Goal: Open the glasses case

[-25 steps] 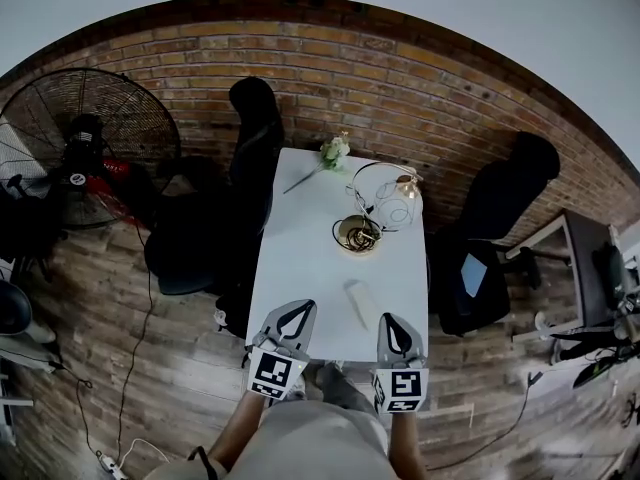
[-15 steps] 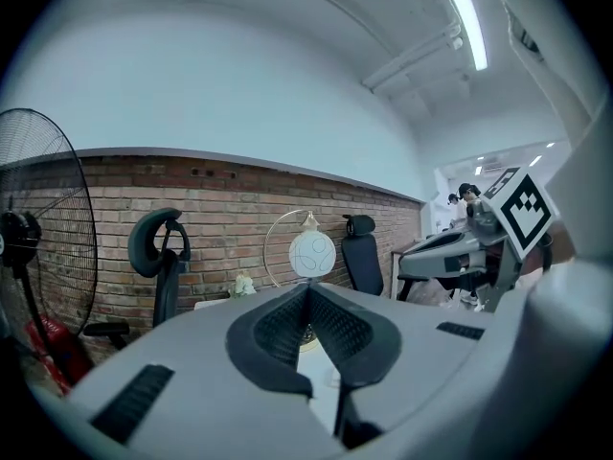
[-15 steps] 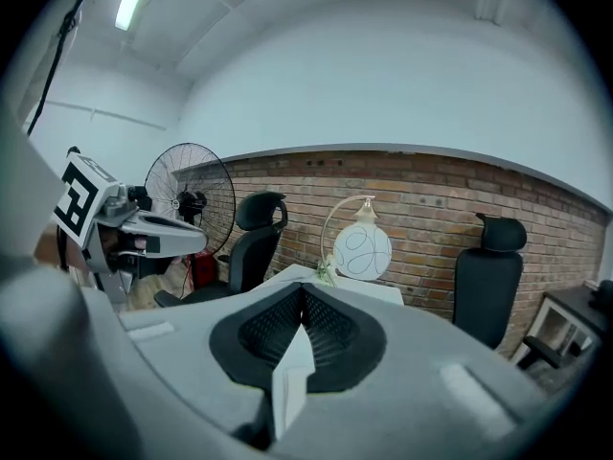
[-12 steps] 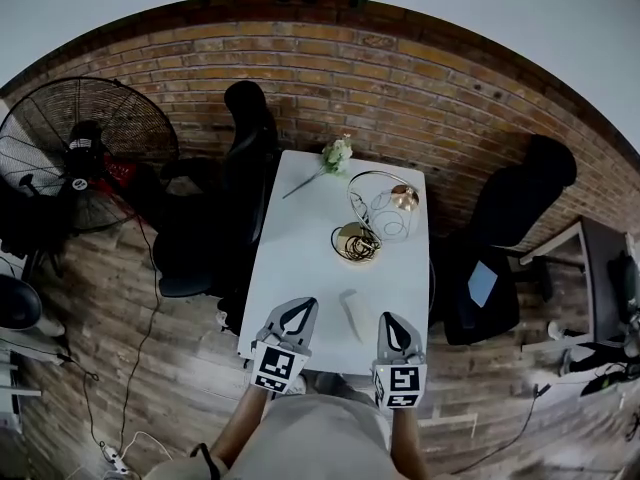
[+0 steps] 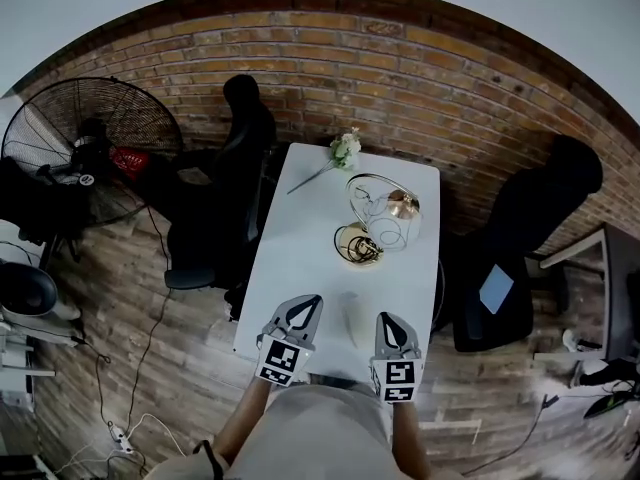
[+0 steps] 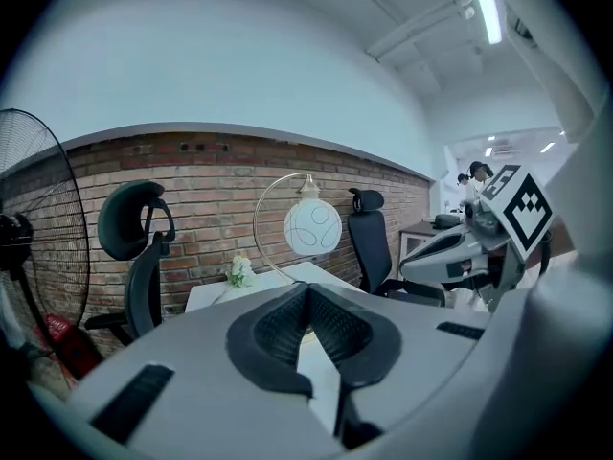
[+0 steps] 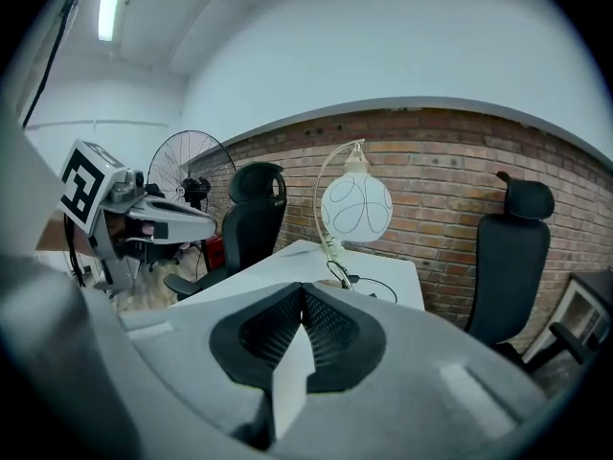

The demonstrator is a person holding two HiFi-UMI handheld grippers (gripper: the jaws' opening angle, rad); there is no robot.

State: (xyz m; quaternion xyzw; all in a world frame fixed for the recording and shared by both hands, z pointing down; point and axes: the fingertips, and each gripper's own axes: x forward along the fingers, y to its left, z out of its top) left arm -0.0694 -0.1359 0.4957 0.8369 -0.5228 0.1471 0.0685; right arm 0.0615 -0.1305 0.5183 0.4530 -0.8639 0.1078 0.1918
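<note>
Far left, off the tabletop [image 5: 300, 228], a big floor fan [image 5: 95, 138] and a black office chair [image 5: 240, 138] stand against the brick wall, well out of play.

Now to the near edge. The left hand-held gripper [image 5: 310, 303] hovers at the near left corner, pointing across the top. Its own view shows the ribbed pads pressed together at the tips with nothing pinched [image 6: 308, 290].

Just right of it lies the glasses case [image 5: 350, 316], close to the near edge and about midway along it. It is a pale oblong, almost lost against the white top. It is too small here to make out the lid, and neither tool touches it.

On its other side sits the right hand-held gripper [image 5: 387, 320], also clamped shut on nothing [image 7: 303, 290]. So the case lies between the two tools. That looks like a two-handed set-up, one to steady the shell and one to lift the lid. Both would need to spread first.

Further back on the right half stands a globe lamp on a wire hoop [image 5: 385, 208], its cord coiled at the base. A small flower sprig [image 5: 345, 149] lies at the far edge. Both are clear of the working zone. Beyond the right edge is another black chair [image 5: 535, 213].
</note>
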